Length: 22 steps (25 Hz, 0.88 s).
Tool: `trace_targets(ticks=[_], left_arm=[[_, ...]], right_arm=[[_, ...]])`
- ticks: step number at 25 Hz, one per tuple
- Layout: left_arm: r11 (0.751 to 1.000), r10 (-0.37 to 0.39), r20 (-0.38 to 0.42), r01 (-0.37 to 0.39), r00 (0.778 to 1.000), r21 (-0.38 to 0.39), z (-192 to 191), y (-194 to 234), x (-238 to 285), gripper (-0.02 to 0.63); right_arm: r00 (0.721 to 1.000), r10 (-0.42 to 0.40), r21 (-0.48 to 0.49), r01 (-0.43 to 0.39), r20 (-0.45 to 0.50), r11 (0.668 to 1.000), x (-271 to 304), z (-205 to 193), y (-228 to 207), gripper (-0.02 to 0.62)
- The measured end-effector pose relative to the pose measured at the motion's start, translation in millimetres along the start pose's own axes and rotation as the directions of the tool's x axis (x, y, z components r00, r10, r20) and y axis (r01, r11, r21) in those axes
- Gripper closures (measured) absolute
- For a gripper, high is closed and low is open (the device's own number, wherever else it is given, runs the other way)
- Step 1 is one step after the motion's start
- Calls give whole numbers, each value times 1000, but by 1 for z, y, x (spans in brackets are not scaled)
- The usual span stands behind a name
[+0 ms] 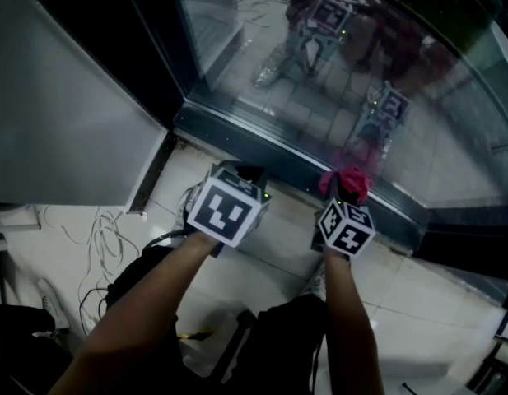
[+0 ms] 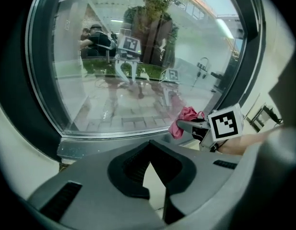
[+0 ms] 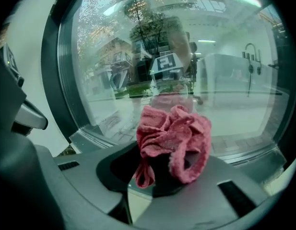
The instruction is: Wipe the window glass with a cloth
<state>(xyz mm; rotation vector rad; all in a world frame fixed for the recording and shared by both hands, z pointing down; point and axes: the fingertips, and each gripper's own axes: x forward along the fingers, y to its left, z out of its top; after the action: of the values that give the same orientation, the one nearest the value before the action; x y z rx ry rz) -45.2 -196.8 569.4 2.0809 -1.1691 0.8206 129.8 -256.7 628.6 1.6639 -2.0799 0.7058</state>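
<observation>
Head view: looking steeply down at the window glass [image 1: 319,97], with its dark lower frame [image 1: 262,151] meeting a pale tiled floor [image 1: 237,278]. Left gripper [image 1: 244,171] and right gripper [image 1: 344,186] side by side, close to the frame. Pink cloth [image 1: 346,181] bunched at the right gripper's tips.

Left gripper view: fingers [image 2: 124,169] closed together, nothing between. Ahead and to the right, cloth low against the glass; touching or not, cannot tell.

Right gripper view: fingers clamped on the cloth, crumpled and standing up above them, glass just beyond.
</observation>
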Motion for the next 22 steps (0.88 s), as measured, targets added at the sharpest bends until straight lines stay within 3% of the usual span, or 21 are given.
trace_targets(ticks=[11, 22], left_arm=[[997, 69, 29, -67, 997, -49, -12, 49, -31, 603], [981, 129, 42, -122, 991, -151, -26, 99, -63, 603]], right_arm=[[999, 45, 13, -44, -26, 999, 29, 3, 69, 538], [993, 100, -47, -103, -61, 994, 61, 10, 154, 538]])
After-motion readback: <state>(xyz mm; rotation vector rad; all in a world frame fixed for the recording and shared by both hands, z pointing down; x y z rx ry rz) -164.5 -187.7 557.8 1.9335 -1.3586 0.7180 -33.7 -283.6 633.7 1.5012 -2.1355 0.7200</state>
